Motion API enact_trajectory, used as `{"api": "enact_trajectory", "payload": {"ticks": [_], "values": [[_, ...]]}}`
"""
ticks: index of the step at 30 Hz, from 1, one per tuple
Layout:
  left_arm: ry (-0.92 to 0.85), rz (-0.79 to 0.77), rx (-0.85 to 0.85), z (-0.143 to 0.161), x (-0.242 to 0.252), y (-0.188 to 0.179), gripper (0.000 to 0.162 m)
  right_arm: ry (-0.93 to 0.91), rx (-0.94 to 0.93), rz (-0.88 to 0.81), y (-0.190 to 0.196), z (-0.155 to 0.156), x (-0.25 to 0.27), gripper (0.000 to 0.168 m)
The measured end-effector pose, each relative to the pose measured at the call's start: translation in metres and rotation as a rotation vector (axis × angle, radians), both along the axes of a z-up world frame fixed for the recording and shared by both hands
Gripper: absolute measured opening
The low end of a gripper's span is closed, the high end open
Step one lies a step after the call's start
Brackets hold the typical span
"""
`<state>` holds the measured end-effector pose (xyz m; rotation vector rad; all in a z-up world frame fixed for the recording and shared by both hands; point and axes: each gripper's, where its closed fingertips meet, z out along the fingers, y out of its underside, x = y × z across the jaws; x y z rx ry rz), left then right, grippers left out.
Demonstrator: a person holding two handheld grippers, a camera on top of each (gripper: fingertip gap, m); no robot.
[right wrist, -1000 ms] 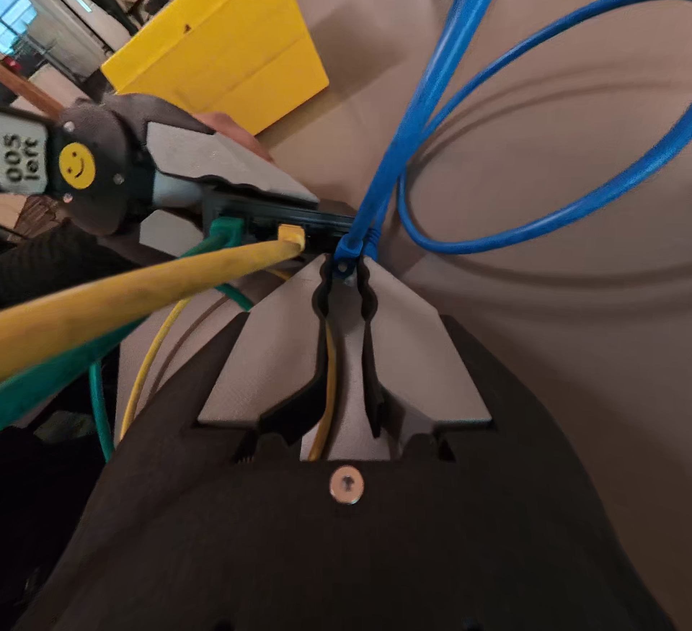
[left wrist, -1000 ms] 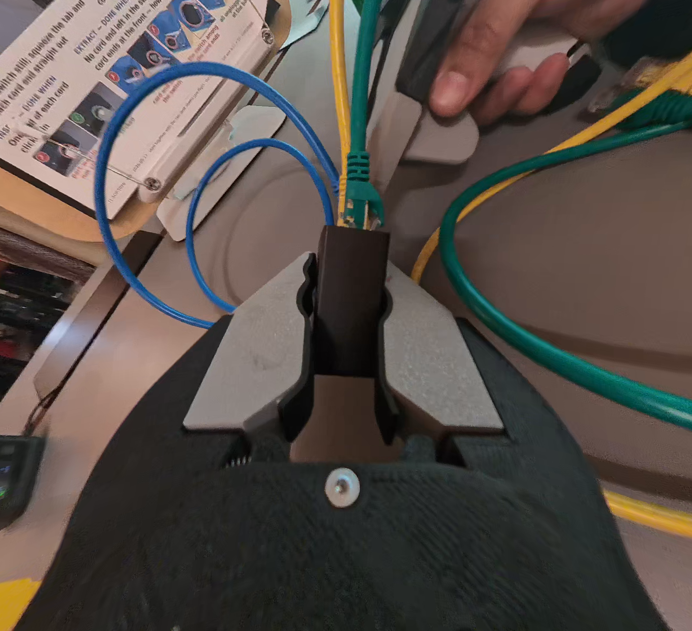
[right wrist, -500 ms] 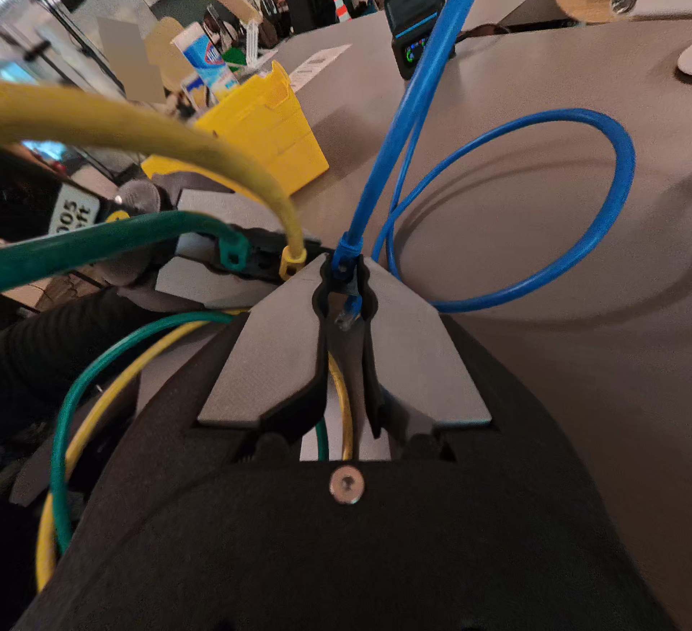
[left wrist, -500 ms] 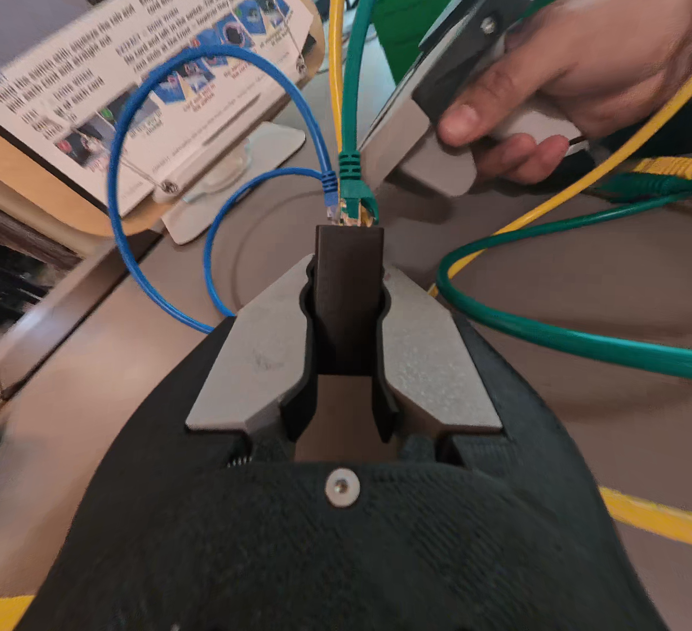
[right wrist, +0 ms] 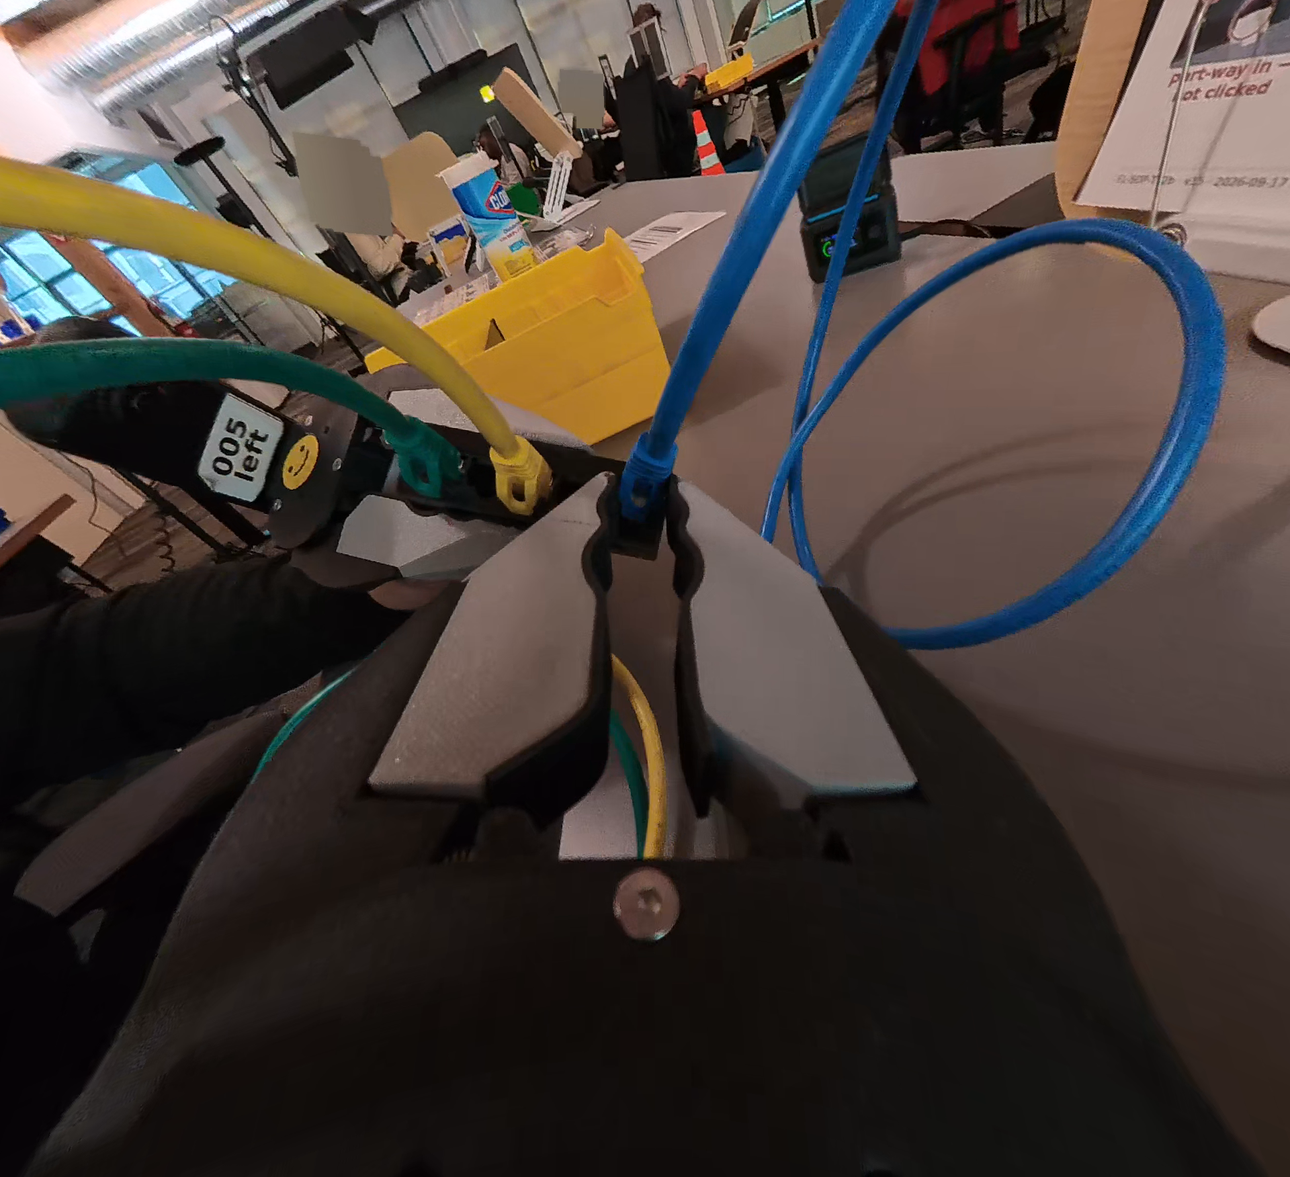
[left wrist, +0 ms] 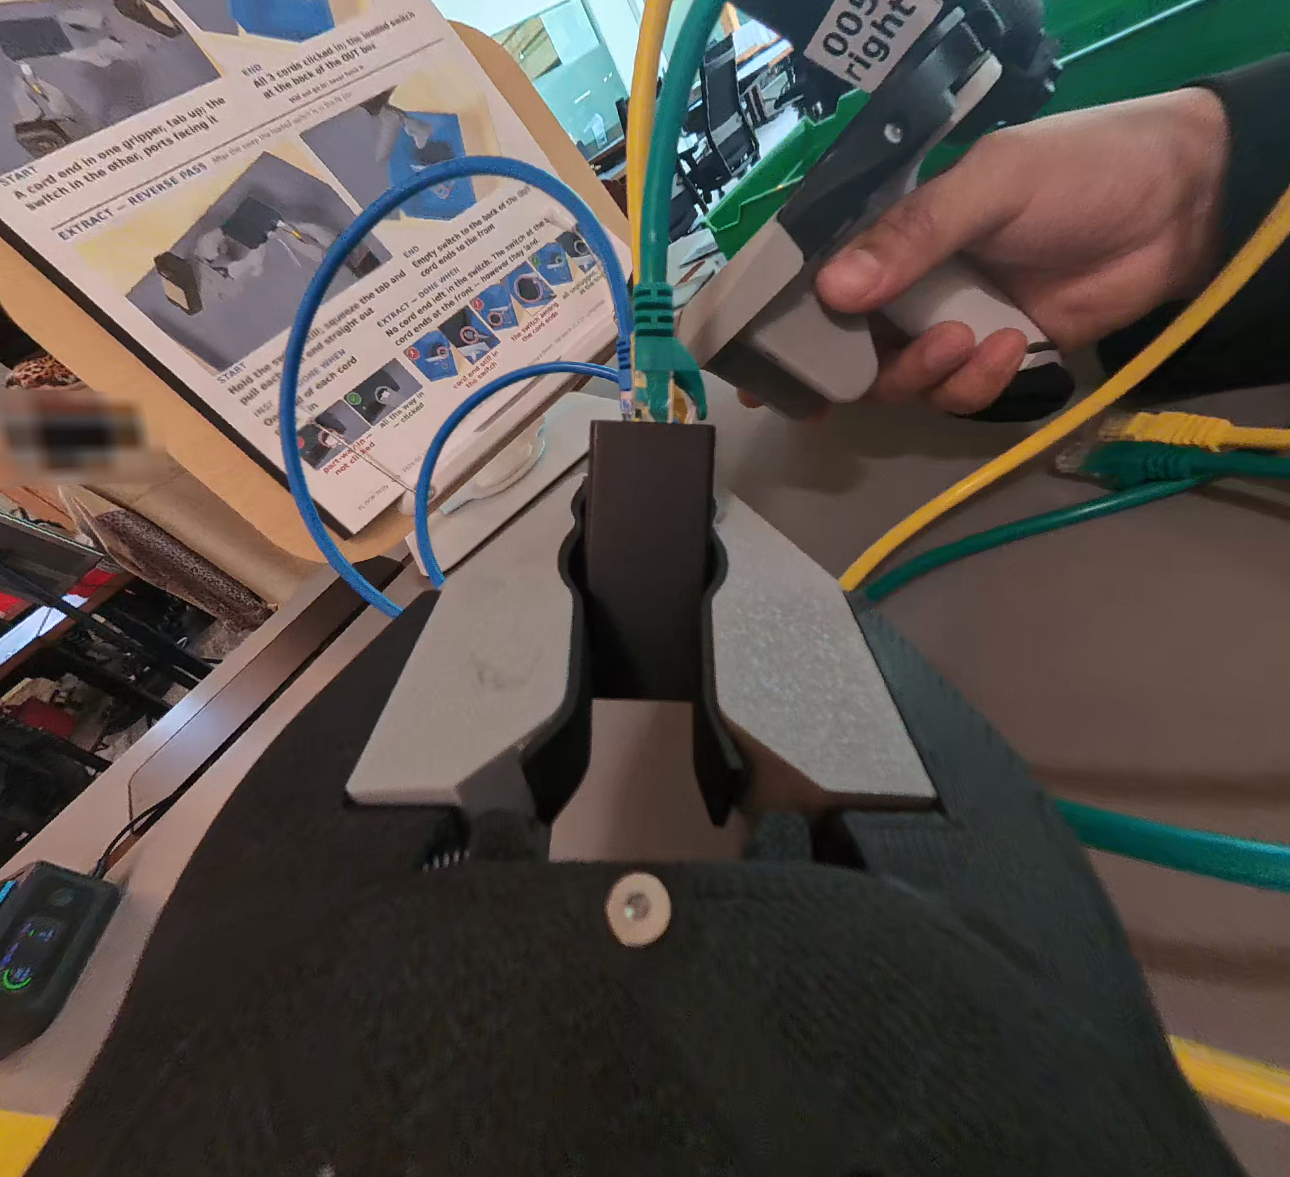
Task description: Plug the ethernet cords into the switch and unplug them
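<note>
Your left gripper clamps the black switch, ports hidden beyond its far end | your right gripper pinches the blue cord plug; tip hidden | green cord, yellow cord plugged ahead.

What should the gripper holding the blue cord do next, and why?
Probably pull the blue ethernet cord plug straight back, away from the black rectangular switch. The right hand-held gripper is shut on that plug beside the switch's end, the left hand-held gripper clamps the switch, and the green plug and yellow plug sit in ports.
</note>
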<state>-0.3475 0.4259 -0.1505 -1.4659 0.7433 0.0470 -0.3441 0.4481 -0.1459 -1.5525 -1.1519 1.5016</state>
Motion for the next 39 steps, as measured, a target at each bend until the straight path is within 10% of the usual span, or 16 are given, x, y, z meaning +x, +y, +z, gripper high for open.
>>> {"api": "enact_trajectory", "payload": {"ticks": [39], "values": [[-0.02,0.027,0.112,0.028,-0.004,-0.013,0.026,0.167,-0.082,0.013,-0.014,0.03,0.0,0.013]]}}
